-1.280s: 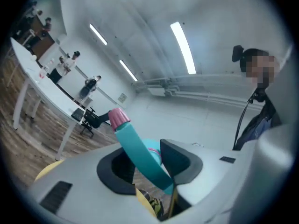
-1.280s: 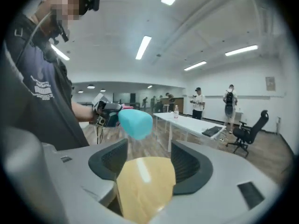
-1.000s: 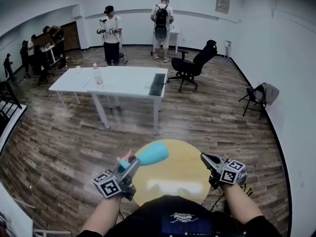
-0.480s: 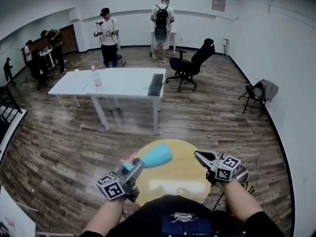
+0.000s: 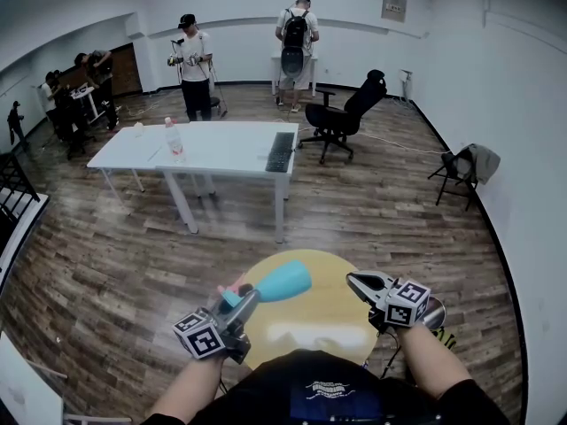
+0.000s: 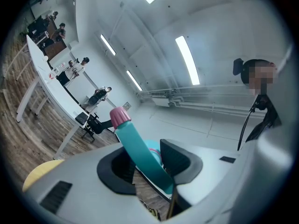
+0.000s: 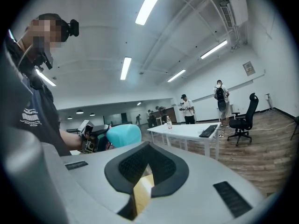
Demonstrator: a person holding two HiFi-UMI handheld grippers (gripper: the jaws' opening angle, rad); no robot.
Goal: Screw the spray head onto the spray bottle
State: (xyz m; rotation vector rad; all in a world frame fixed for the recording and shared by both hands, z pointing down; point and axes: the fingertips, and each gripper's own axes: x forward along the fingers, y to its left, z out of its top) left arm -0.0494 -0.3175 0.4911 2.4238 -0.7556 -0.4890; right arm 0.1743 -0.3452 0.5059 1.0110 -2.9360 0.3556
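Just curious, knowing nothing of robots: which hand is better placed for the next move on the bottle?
Probably the right gripper: shut and empty, so free, near the teal bottle that the left gripper clamps.

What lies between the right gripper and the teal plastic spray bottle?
Nothing. In the head view, only bare round yellow tabletop shows under the gap between the right gripper and teal plastic spray bottle.

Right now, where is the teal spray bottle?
Head view, low and left of centre: the teal spray bottle sits clamped in the left gripper above the round yellow table, with the shut, empty right gripper off to its right.
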